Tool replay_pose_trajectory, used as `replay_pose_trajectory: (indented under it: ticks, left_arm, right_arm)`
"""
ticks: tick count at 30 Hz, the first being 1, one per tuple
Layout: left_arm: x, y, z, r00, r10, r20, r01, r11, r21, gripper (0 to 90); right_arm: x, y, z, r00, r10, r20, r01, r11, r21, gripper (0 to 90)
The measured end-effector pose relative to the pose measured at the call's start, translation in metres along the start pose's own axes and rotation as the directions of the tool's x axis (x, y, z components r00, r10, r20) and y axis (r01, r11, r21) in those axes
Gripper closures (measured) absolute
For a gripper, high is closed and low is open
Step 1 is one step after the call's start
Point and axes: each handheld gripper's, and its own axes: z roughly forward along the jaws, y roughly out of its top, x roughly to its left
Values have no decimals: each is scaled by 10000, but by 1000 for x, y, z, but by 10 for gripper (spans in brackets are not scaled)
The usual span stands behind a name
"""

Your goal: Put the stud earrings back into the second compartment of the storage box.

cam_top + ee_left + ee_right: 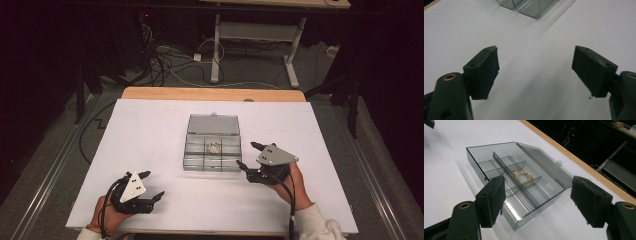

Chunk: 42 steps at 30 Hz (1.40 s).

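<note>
A white table (150, 135) is seen from the high view, and near its middle a clear plastic box (212, 150) is set, divided into small compartments, with its lid (213, 124) laid open flat on the far side. The box is taken as the landmark for everything else. In one of its middle compartments a small gold ring (214, 147) is lying – it is seen again in the right gripper view (523, 175), resting against a divider.

Just beside the box, at its near right corner, the right gripper (248, 156) is held with its jaws spread wide and nothing between them (the box lies beyond the pads (497, 195), untouched). Well apart from the box, toward the near left, the left gripper (152, 186) is held over the bare table – its jaws are likewise wide apart and empty.
</note>
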Motion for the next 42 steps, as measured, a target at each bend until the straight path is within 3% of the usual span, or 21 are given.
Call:
replay_pose_trajectory:
  ticks: [13,25,42]
  left_arm:
    - [0,1,0,10000,6,-25,-6,10000,-2,215]
    - [-1,1,1,10000,71,-10,-71,9999,83,215]
    - [-1,1,1,9997,202,-102,-201,9998,85,215]
  right_arm:
    - [2,-13,-17,9996,-160,213,158,9998,111,265]
    - [0,-33,-32,9985,33,541,-55,9992,393,253]
    - [-3,-62,-53,9951,287,951,-325,9987,392,245]
